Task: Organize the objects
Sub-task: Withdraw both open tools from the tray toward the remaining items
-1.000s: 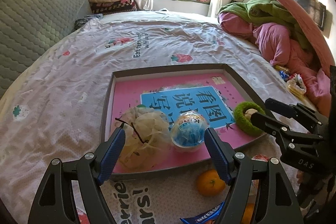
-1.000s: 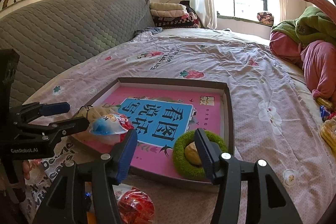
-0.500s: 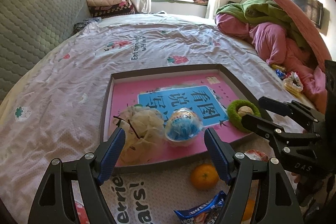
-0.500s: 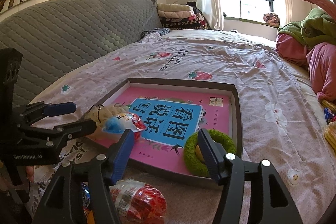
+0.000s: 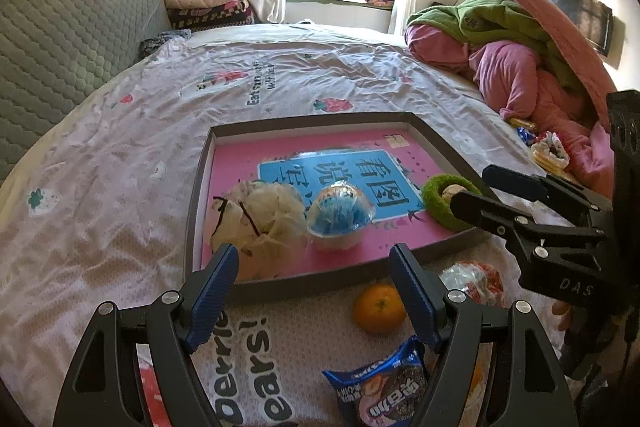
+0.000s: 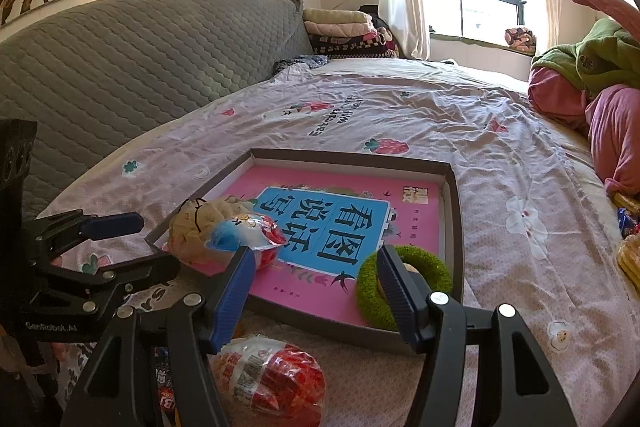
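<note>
A shallow grey box [image 5: 200,187] with a pink and blue printed bottom lies on the bed. In it sit a cream mesh pouf [image 5: 260,219], a blue-topped snack cup [image 5: 340,215] and a green ring [image 5: 438,199]. The box [image 6: 452,219], pouf [image 6: 192,227], cup [image 6: 244,233] and ring [image 6: 366,287] also show in the right wrist view. In front of the box lie an orange [image 5: 378,309], a blue biscuit packet [image 5: 380,387] and a red wrapped snack [image 6: 272,375]. My left gripper [image 5: 314,291] is open and empty before the box. My right gripper [image 6: 316,295] is open and empty above the red snack.
A pile of pink and green bedding [image 5: 520,59] lies at the right. A grey quilted headboard [image 6: 140,55] runs along the left. Small snacks [image 5: 548,151] lie by the bedding. Folded blankets [image 5: 204,3] are stacked at the far end.
Both grippers have drawn back from the box, still open. The orange, biscuit packet and red snack now show more fully in front of the box.
</note>
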